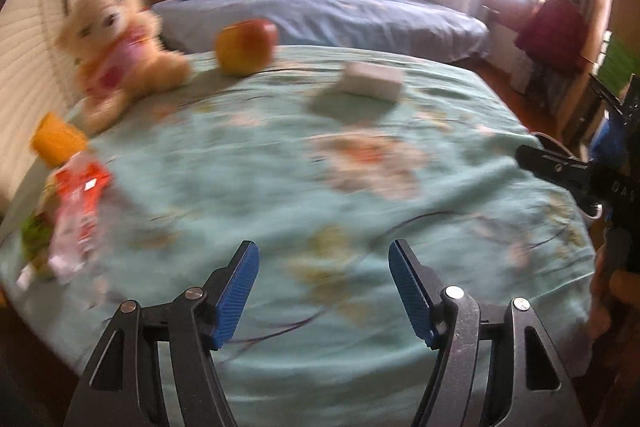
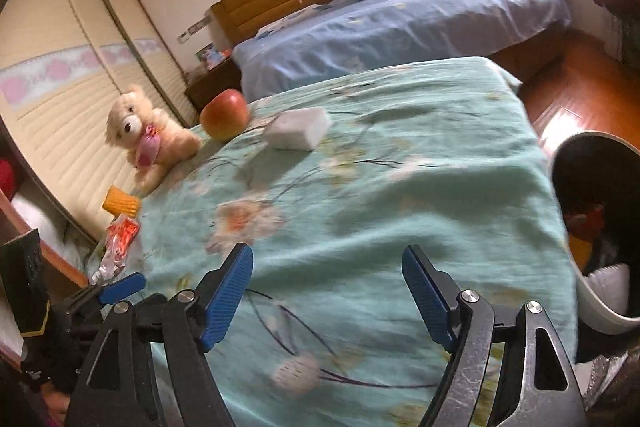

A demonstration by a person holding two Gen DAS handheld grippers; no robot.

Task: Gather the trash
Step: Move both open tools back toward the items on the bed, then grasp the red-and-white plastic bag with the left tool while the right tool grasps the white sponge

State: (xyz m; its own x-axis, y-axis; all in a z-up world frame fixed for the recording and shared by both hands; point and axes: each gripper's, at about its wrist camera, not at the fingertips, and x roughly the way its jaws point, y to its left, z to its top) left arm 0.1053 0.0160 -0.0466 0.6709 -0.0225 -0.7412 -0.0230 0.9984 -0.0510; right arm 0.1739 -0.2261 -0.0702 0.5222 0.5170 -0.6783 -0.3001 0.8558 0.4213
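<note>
A crumpled red and clear plastic wrapper (image 1: 78, 211) lies at the left edge of the green floral bedspread (image 1: 320, 187); it also shows in the right wrist view (image 2: 118, 241). My left gripper (image 1: 324, 255) is open and empty above the bedspread's near part, right of the wrapper. My right gripper (image 2: 328, 259) is open and empty over the bedspread. A white bin (image 2: 600, 227) stands right of the bed with trash inside. The left view is blurred.
On the bed are a teddy bear (image 1: 116, 51), an apple (image 1: 246, 45), a white block (image 1: 372, 81) and a yellow corn-like piece (image 1: 56, 139). A blue bed (image 2: 400, 23) stands behind. Wooden floor (image 2: 560, 95) lies to the right.
</note>
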